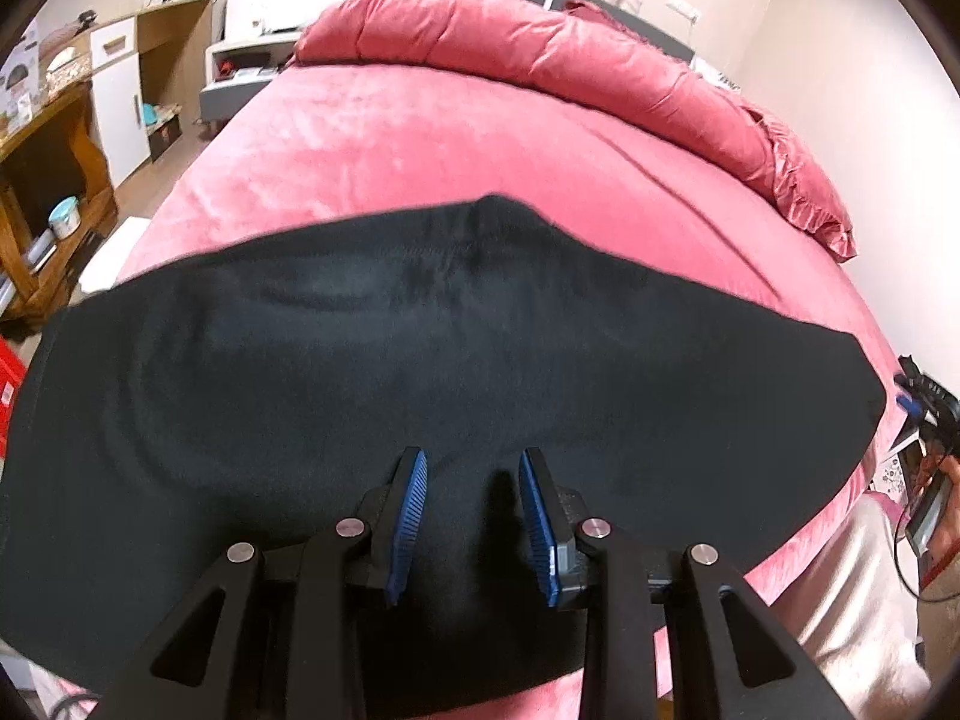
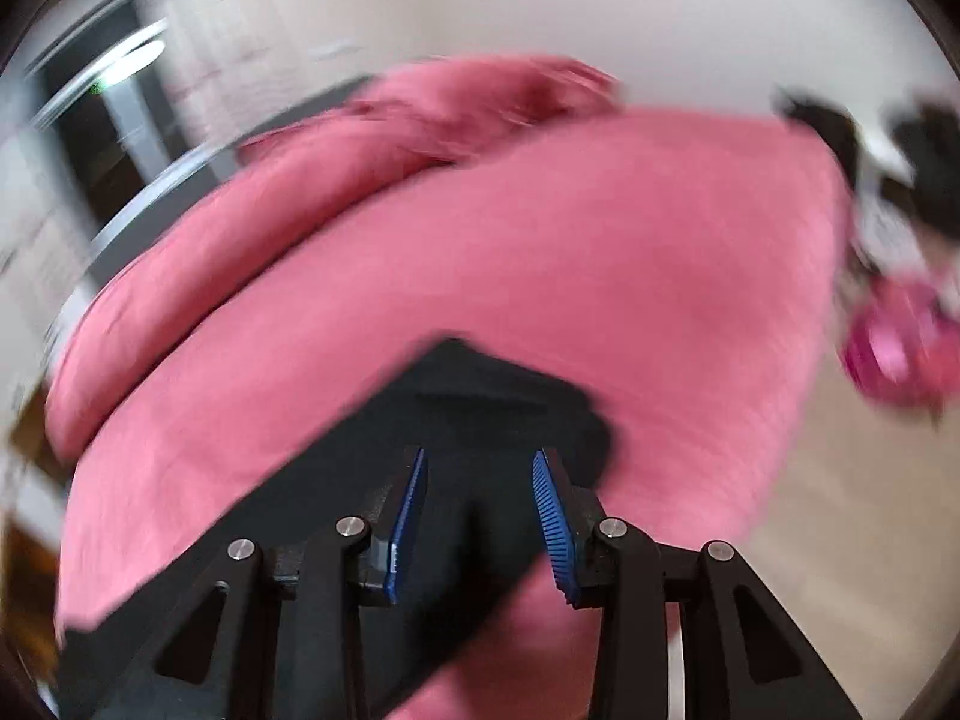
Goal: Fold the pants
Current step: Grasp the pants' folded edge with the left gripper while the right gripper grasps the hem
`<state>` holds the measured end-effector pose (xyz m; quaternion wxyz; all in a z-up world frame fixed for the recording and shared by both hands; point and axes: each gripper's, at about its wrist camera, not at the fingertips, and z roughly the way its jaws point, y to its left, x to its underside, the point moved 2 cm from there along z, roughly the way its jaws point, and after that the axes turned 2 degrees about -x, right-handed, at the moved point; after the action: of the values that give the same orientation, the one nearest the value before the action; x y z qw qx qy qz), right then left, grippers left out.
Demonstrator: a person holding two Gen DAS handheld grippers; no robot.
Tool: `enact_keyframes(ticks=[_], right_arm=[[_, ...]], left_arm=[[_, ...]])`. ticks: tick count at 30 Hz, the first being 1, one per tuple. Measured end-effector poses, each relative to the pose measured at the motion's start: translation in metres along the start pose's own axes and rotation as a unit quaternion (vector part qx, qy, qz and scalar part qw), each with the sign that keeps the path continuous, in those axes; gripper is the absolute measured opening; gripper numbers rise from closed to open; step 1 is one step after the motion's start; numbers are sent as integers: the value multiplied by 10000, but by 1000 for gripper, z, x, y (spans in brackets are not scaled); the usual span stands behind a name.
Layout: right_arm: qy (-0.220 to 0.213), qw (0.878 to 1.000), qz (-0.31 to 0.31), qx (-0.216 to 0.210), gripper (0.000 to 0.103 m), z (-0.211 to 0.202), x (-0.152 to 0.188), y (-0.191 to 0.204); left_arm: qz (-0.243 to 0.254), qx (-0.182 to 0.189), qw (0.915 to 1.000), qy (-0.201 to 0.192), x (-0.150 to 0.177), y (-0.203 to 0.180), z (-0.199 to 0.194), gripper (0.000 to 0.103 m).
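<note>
In the left wrist view, the left gripper hangs over the near edge of the bed, its jaws spread apart with nothing between the blue pads. Directly under and ahead of it lie the black pants, spread flat in a wide band that runs along the near edge of the bed from its left side almost to its right side. The cloth looks smooth, with only faint ripples, and its far edge rises to a low peak near the middle. Beyond the pants the pink bedcover is bare up to a rolled pink duvet that lies along the far edge. To the left of the bed stands a wooden shelf unit, and farther back a white cabinet.

The right wrist view is heavily smeared by motion. The right gripper is likewise released, its jaws parted and holding nothing, above one end of the pants near the near right corner of the bed. A blurred pink object shows off the right edge of the bed; what it is cannot be told.
</note>
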<state>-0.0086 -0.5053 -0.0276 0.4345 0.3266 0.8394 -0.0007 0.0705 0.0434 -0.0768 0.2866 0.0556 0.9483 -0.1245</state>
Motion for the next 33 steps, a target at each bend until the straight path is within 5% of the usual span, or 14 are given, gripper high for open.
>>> enact_keyframes(ticks=[4, 7, 11, 15, 22, 23, 24, 25, 33], right_arm=[[631, 9787, -1166, -1568, 38, 12, 21, 107], [1433, 9334, -1778, -2768, 38, 29, 56, 200], [2166, 8798, -2184, -3623, 38, 50, 96, 300], [2657, 8439, -2444, -3970, 38, 61, 133, 385], [3247, 8112, -3287, -3585, 38, 103, 173, 463], [3342, 8067, -3321, -3566, 32, 106, 178, 465], [3379, 8038, -3333, -3588, 13, 107, 182, 468], [3381, 8001, -3382, -3621, 11, 109, 183, 468], [2866, 8316, -3435, -3291, 8, 136, 191, 478]], left_arm=[[64, -27, 10000, 11, -14, -6, 8, 32], [-123, -7, 9999, 15, -26, -5, 14, 32], [-83, 6, 9998, 181, -27, -3, 27, 33], [100, 74, 9998, 130, -21, -7, 26, 33], [-197, 413, 9990, 19, -43, 1, 33, 33], [-225, 416, 9989, 56, -47, 3, 38, 33], [-231, 418, 9988, 98, -48, 4, 43, 33], [-236, 407, 9988, 150, -49, 5, 50, 33], [108, 223, 9997, -9, -39, -2, 62, 33]])
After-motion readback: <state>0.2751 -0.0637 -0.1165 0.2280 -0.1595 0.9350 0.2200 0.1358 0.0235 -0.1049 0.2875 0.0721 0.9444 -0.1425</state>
